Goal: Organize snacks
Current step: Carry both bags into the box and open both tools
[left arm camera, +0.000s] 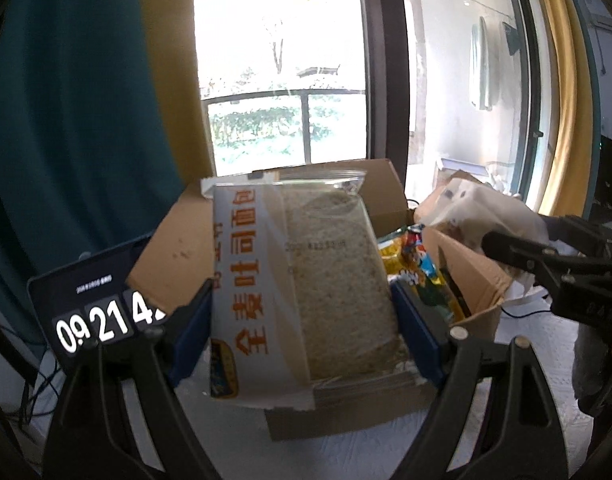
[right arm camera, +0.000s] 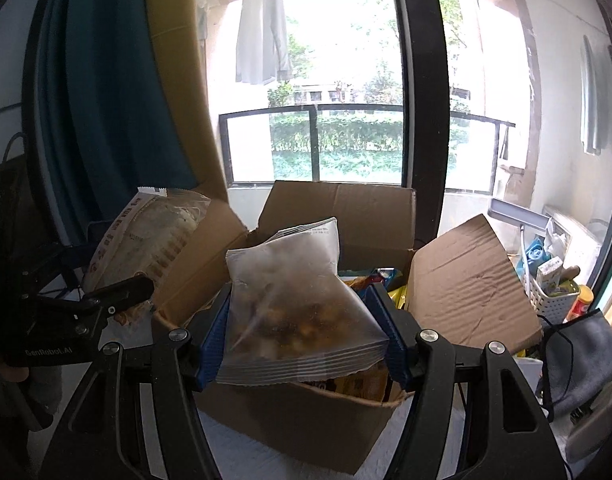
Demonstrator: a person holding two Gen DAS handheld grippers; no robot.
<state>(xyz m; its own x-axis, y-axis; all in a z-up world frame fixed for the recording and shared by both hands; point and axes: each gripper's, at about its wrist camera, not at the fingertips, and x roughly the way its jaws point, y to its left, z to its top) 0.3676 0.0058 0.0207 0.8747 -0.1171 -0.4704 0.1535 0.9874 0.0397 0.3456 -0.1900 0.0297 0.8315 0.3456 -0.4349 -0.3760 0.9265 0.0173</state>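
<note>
A bright balcony window and a teal curtain stand behind a white-covered table (right arm camera: 242, 456), where I am working both grippers above an open brown cardboard box (right arm camera: 306, 420) part-filled with bright snack packets (left arm camera: 422, 268). My left gripper (left arm camera: 302, 320) is clamped across the width of a flat white-and-clear packet of wholemeal sliced bread with orange lettering (left arm camera: 298, 280), held just above the box's near-left side; its long axis runs away from me, sealed far end tipped up toward the window, lettered face up. My right gripper (right arm camera: 302, 332) is clamped on the lower part of a frosted translucent pouch of brown snacks (right arm camera: 290, 300), hanging over the box's middle, its long axis rising up and slightly right, crimped top toward the far flap. As I judge it, both packets are being carried clear of the box for sorting. To do that well I would keep the squeeze light so the bread is not crushed, lift each packet above the raised flaps before swinging sideways, and keep the two grippers well apart. A small black clock display (left arm camera: 90, 312) stands left of the box.
</note>
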